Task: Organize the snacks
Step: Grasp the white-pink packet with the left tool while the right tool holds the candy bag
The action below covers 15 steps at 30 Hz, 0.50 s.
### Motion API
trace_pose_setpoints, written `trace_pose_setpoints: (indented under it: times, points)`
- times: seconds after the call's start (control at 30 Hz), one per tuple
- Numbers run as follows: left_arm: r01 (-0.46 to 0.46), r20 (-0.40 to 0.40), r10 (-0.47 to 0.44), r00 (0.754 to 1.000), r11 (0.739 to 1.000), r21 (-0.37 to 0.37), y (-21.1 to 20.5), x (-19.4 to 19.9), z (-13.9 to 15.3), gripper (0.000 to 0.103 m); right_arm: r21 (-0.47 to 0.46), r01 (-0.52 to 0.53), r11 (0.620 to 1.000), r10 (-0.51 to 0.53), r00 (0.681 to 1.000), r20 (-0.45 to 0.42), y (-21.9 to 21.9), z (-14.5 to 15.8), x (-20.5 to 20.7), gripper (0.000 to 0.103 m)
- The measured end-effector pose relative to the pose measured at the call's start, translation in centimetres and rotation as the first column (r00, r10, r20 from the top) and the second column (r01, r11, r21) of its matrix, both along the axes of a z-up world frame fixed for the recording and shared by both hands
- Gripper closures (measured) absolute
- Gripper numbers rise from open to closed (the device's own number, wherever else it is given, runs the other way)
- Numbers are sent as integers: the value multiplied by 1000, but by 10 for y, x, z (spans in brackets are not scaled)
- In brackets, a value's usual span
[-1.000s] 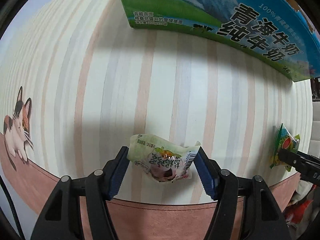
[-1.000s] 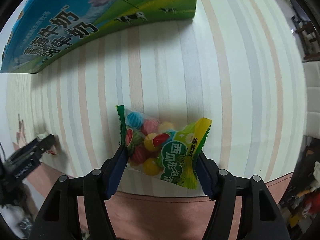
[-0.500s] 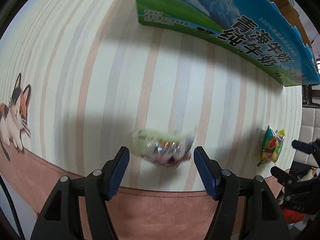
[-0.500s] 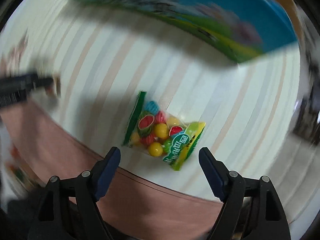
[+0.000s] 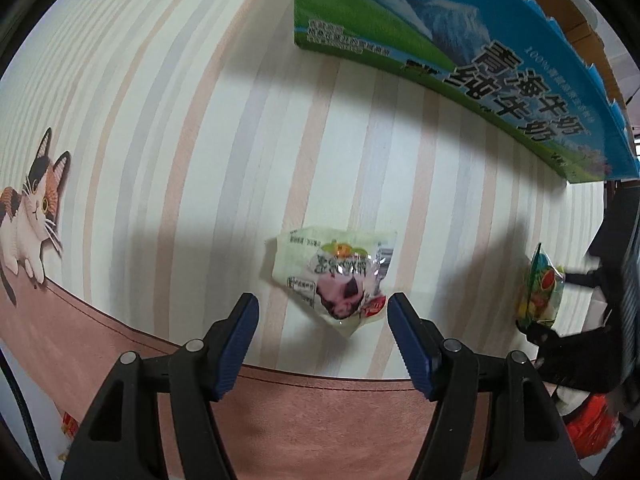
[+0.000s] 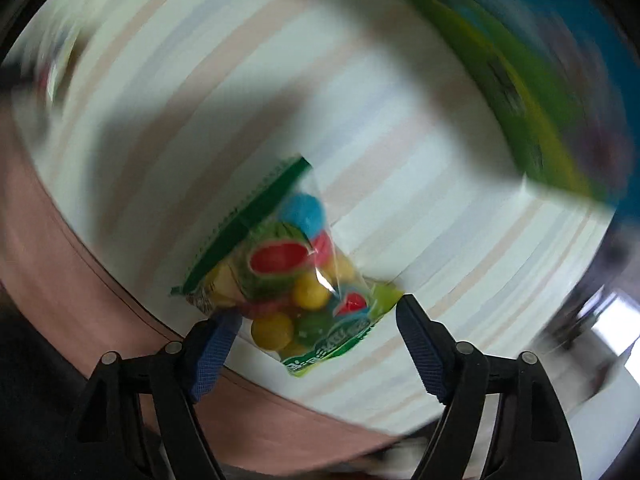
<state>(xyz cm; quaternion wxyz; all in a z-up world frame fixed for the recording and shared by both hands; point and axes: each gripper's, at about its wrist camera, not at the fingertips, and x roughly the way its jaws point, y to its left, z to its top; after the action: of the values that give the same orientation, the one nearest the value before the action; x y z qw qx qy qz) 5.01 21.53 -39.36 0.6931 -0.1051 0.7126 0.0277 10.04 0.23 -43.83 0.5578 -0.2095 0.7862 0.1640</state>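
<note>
A pale green snack packet [image 5: 332, 272] lies flat on the striped tablecloth [image 5: 180, 140]. My left gripper [image 5: 320, 312] stands open over its near end, and neither blue pad presses on it. A clear candy bag [image 6: 288, 276] of coloured balls sits between the fingers of my right gripper [image 6: 316, 312]. The right jaws are closing, and both pads touch the bag's ends. The left wrist view shows the same candy bag [image 5: 540, 292] at the far right, between the black fingers of the right gripper [image 5: 560, 304].
A blue and green milk carton box [image 5: 480, 52] stands at the back of the table, blurred in the right wrist view [image 6: 540, 100]. A cat picture [image 5: 32, 216] marks the cloth's left side. The pink border [image 5: 320, 420] runs along the near edge.
The left gripper let go of the green packet, which now lies loose on the cloth. The right gripper opened, rolled, and has come back against the candy bag at a new angle.
</note>
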Motion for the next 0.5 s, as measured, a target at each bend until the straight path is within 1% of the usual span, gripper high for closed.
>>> trace_pose_setpoints:
  times: [0.03,0.07,0.1,0.13,0.2,0.23,0.3,0.33,0.37,0.4,0.47,0.5]
  points:
    - [-3,4,3,1000,1000,-2,2,0,2,38,37,136,990,-135,991,-16,-16,2,5,29]
    - [-5,7,5,1000,1000,-3,6,-8,10,38,53,208,977,-207,978,-24,-25,2,7,29]
    - [-7,6,7,1000,1000,-4,6,-5,10,38,75,275,958,-273,961,-35,-33,3,8,29]
    - [-9,4,9,1000,1000,-6,7,-1,12,38,101,352,931,-347,936,-63,-43,3,9,29]
    - [-16,-1,16,1000,1000,-14,11,2,10,38,121,413,902,-401,909,-114,-57,2,9,27]
    - [-17,-6,17,1000,1000,-20,15,7,9,38,130,421,897,-408,905,-118,-60,4,9,24]
    - [-11,-12,10,1000,999,-30,18,15,8,38,138,363,922,-360,932,-48,-60,15,10,17]
    - [-2,-15,1,1000,999,-32,20,16,7,38,137,321,937,-323,946,-8,-52,23,9,14]
    - [12,-21,-13,1000,1000,-27,18,19,6,38,128,273,954,-278,960,30,-49,30,6,13]
    - [20,-26,-20,999,999,-26,17,21,4,38,121,247,961,-254,966,48,-45,33,9,13]
    - [39,-43,-40,998,999,-24,14,25,-3,38,108,209,972,-217,974,69,-37,38,13,13]
    - [49,-54,-50,997,999,-23,12,24,-11,38,107,198,974,-206,976,72,-35,39,15,13]
